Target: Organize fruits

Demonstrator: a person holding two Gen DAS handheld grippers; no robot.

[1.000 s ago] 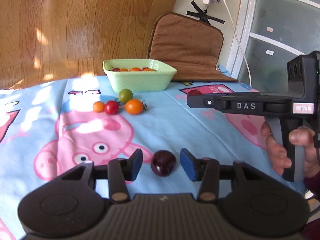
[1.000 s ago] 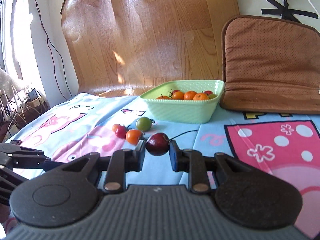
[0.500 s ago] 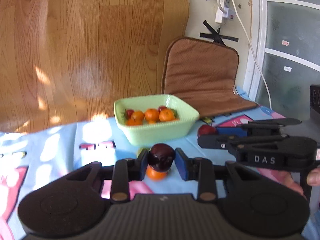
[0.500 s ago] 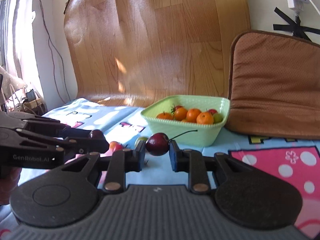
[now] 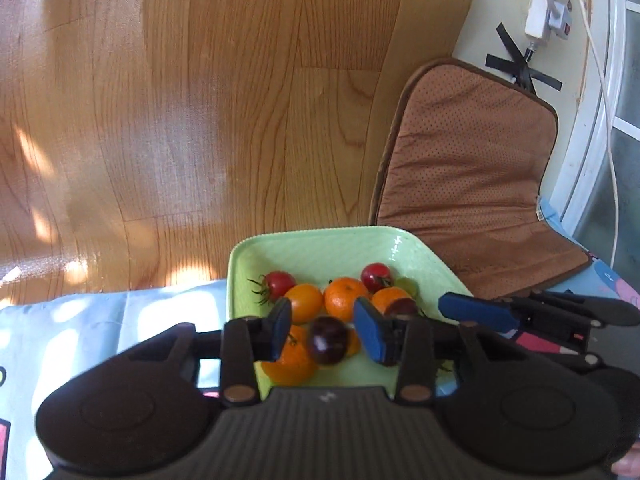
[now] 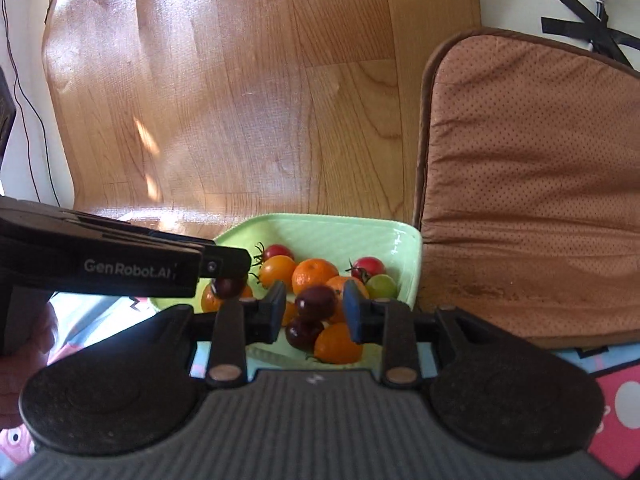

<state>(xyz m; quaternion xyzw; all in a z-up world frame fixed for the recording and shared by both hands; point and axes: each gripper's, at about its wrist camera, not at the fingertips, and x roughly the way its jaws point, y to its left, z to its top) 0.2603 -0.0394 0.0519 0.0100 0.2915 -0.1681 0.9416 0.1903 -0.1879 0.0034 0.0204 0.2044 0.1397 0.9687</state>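
Wood-grain backdrop, green bowl [image 5: 240, 264] near edge hidden behind left gripper [image 5: 322, 330]

Bright daylight, sun patches glaring on wood flooring [image 5: 192, 128], fisheye bending at edges, slight softness

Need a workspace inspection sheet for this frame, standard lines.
Surface: blue cartoon cloth, sunlit.
Job's things: green bowl holds oranges and tomatoes; one dark fruit loose in each tool's gap.
Clutter: brown cushion behind the bowl.
Grippers: left tool and right tool both open over the bowl.
Cables: white cord on the wall; thin dark wire far left.
Surroundings: wood-grain sheet, window frame.
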